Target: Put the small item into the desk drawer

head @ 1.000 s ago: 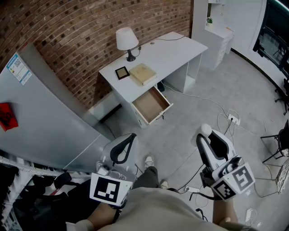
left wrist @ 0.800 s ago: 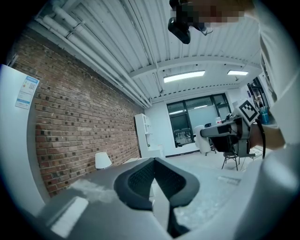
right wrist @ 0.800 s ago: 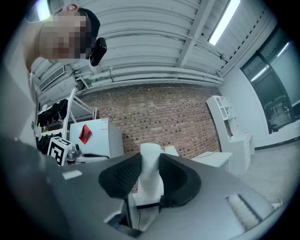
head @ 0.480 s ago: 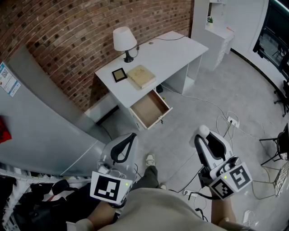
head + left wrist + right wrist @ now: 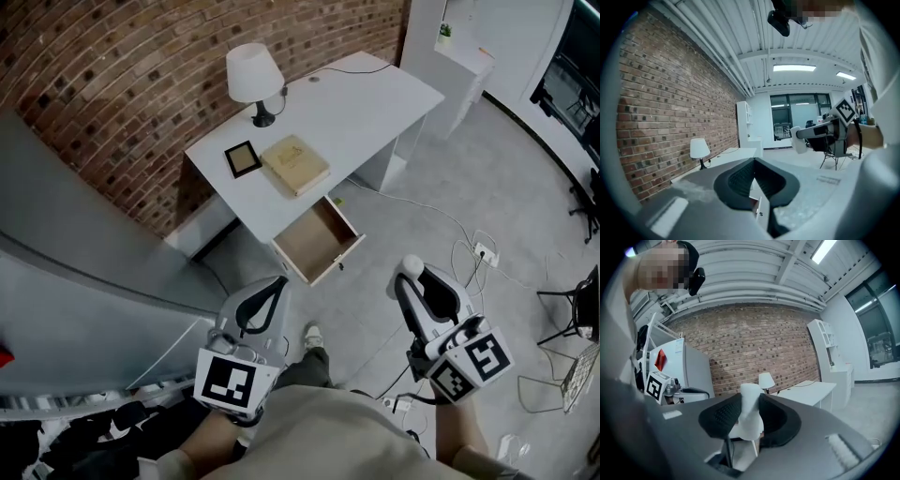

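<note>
Item (image 5: 408,267): small, white, rounded; pinched between the pads of the right gripper (image 5: 414,281), its long axis upright, its top standing clear above the jaws. Left gripper (image 5: 272,289): tips pressed together, nothing between them.

Drawer (image 5: 311,234) is seen pulled open from the desk (image 5: 356,103), empty, mouth upward, long axis running out from the desk front toward the person. It lies ahead of the item and off to the left, well apart and lower, roughly between the two grippers' lines.

Both grippers are judged about equally near the drawer; only the right is loaded, so a forward-left carry over the front lip is called for.
</note>
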The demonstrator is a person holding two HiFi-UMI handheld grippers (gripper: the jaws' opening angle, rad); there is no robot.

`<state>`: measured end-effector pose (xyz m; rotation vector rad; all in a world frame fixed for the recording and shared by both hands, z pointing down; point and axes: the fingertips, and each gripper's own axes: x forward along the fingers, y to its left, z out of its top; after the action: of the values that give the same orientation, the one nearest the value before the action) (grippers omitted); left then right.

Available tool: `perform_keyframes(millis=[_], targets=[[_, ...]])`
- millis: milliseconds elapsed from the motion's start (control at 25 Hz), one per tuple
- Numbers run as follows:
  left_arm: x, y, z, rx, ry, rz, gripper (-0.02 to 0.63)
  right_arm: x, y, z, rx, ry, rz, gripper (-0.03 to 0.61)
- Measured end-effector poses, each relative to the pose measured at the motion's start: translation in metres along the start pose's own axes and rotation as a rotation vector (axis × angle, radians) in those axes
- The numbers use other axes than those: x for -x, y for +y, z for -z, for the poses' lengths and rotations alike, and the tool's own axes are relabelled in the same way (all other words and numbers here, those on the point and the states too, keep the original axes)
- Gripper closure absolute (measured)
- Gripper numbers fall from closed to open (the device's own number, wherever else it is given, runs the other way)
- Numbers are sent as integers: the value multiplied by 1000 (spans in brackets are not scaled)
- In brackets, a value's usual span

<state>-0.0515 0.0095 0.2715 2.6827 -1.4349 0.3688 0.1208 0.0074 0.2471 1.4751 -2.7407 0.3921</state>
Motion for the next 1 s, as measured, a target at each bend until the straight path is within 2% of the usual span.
perform_keyframes(millis=[240, 440, 720, 1000], targets=[[-55, 56, 18, -4, 56, 57, 611, -86, -20, 14, -16, 86, 6, 453], [-90, 84, 35, 33, 91, 85, 612, -139, -39, 33, -23, 145, 5, 453], [-114, 108, 63, 25, 129, 94, 611, -180, -54, 72, -52, 247, -9, 453], [-143, 112, 96, 90, 193, 85, 611, -215, -81, 118, -85, 340, -27, 453]])
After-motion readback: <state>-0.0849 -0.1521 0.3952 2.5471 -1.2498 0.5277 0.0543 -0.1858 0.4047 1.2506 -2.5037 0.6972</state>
